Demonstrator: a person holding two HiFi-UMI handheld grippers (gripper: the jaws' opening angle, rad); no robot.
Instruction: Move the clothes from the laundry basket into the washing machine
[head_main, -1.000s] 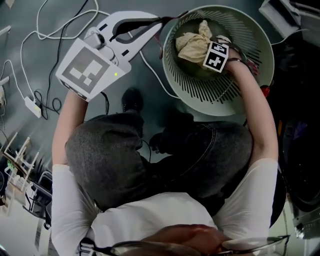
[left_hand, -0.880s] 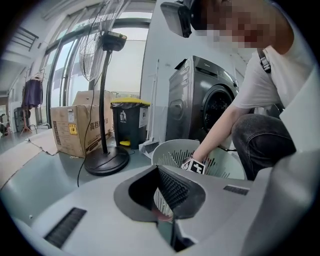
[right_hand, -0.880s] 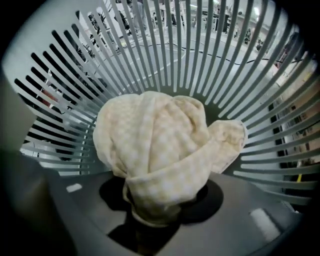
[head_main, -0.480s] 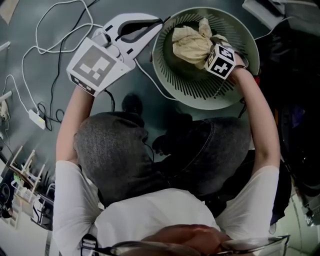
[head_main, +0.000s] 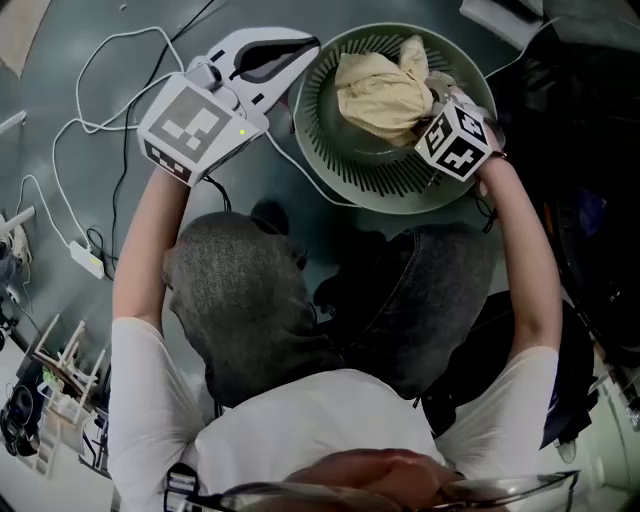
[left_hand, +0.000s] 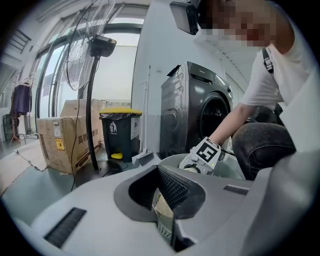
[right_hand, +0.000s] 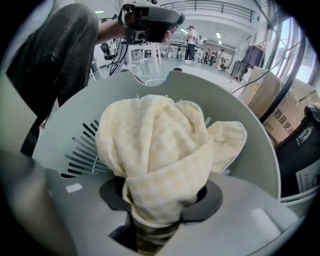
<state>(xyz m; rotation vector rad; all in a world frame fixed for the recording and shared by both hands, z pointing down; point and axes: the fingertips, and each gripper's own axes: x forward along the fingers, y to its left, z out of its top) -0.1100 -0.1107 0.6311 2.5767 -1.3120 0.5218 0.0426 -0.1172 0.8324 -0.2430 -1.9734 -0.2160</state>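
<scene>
A cream checked cloth hangs bunched from my right gripper, which is shut on it above the pale green laundry basket. In the right gripper view the cloth fills the jaws of the gripper, and the slatted basket wall lies below it. My left gripper is at the basket's left edge. In its own view this gripper is shut on a thin slatted piece of the rim. The dark grey washing machine stands beyond the basket.
White cables and a power strip lie on the floor to the left. A cardboard box, a bin with a yellow lid and a fan stand stand to the left of the machine. The person's knees are close to the basket.
My right gripper has risen and drawn the cream cloth up out of the basket bottom. The left gripper has stayed at the rim and shifted a little with it.
</scene>
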